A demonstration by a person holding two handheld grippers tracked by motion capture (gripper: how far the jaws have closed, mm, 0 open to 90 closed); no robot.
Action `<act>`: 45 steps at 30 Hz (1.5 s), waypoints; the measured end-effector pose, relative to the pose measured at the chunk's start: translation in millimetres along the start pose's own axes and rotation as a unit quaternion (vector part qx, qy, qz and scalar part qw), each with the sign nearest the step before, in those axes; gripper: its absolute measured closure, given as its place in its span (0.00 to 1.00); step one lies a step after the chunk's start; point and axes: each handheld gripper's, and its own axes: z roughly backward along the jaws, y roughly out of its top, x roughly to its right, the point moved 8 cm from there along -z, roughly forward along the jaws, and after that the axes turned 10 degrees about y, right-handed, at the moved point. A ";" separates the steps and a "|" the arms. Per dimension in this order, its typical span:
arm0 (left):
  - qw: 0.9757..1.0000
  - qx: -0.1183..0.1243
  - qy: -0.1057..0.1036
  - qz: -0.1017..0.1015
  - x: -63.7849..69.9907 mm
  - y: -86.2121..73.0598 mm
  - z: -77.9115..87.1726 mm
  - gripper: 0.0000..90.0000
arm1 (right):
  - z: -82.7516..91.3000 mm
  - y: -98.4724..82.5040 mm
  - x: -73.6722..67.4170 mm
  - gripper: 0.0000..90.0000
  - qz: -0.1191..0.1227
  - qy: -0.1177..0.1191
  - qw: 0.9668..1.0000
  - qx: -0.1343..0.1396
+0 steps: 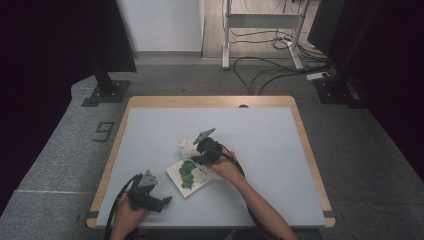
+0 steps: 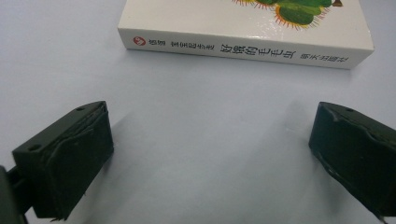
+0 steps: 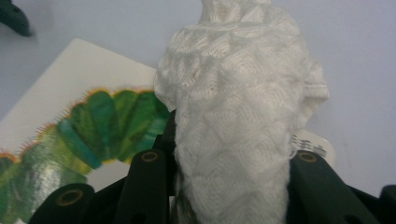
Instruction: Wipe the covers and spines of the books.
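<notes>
White knitted cloth (image 3: 238, 121) sits clenched between the right gripper's (image 3: 229, 186) 2 fingers (image 3: 149, 182), above the book (image 3: 56, 135).

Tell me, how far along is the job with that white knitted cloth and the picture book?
Picked up already: the right tongs are shut on the bunched white knitted cloth, holding it over the top edge of the picture book. In hand: carrying that cloth. Left, as far as I can judge: setting it down somewhere. The left tongs wait open near the book's spine, holding nothing.

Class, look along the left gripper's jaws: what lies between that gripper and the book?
Nothing: in the left gripper view, bare table runs from the open left gripper to the book.
</notes>
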 end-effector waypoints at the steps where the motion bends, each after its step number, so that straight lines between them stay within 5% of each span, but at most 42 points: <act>1: 1.000 0.000 0.000 0.000 0.0 0.0 0.0 0.00 | -1.4 1.2 -2.4 0.70 0.004 0.003 1.000 -0.001; 29: 1.000 0.000 0.000 0.001 0.2 0.0 0.0 0.00 | -37.1 30.6 -69.4 0.70 0.070 0.053 0.996 -0.015; 45: 1.000 0.001 0.001 0.002 0.3 0.1 -0.1 0.00 | -20.2 39.3 -72.6 0.69 0.088 0.040 0.995 -0.008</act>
